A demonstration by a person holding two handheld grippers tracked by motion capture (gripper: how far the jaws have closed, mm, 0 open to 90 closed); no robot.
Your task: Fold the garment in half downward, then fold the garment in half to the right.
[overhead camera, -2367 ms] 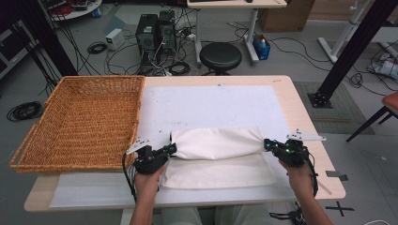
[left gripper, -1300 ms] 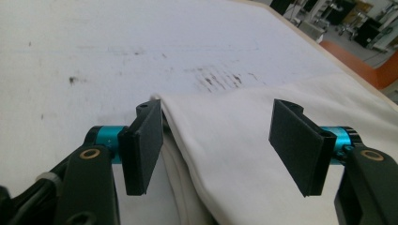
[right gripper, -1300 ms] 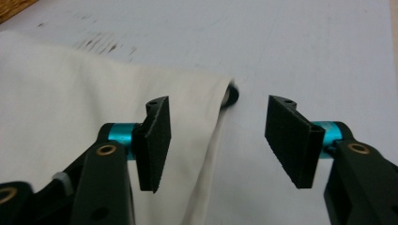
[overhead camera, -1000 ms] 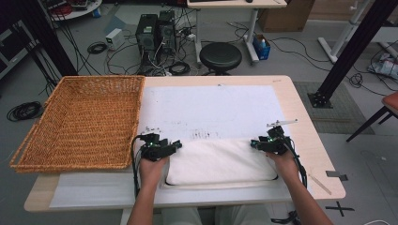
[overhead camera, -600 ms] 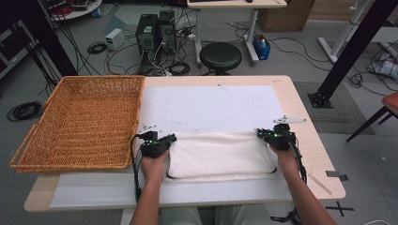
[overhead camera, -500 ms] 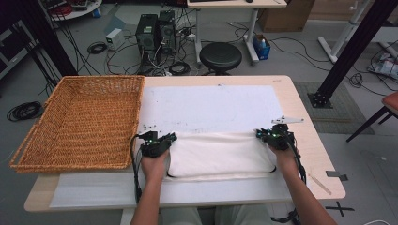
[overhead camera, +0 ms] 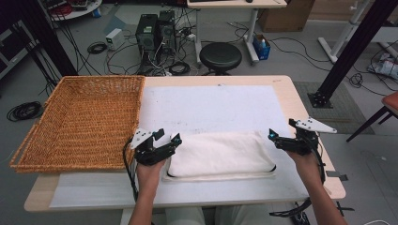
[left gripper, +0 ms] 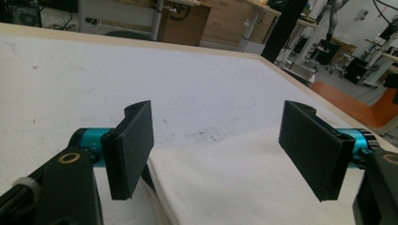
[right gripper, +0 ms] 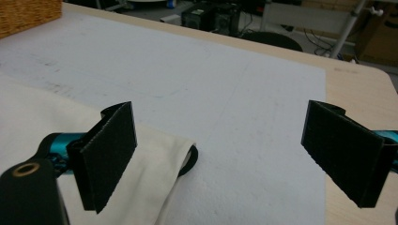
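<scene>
Both grippers — left (overhead camera: 170, 139), right (overhead camera: 277, 137) — jaws just opened wide, flank the folded white cloth (overhead camera: 219, 154).

The folded cloth (overhead camera: 218, 154) looks like soft, matt white fabric; the sheet (overhead camera: 211, 108) at its 12 o'clock seems matt, faintly scuffed paper. At 9 o'clock the basket (overhead camera: 84, 119) is rough woven wicker, and the table (overhead camera: 300, 101) edge shows smooth pale wood.
</scene>
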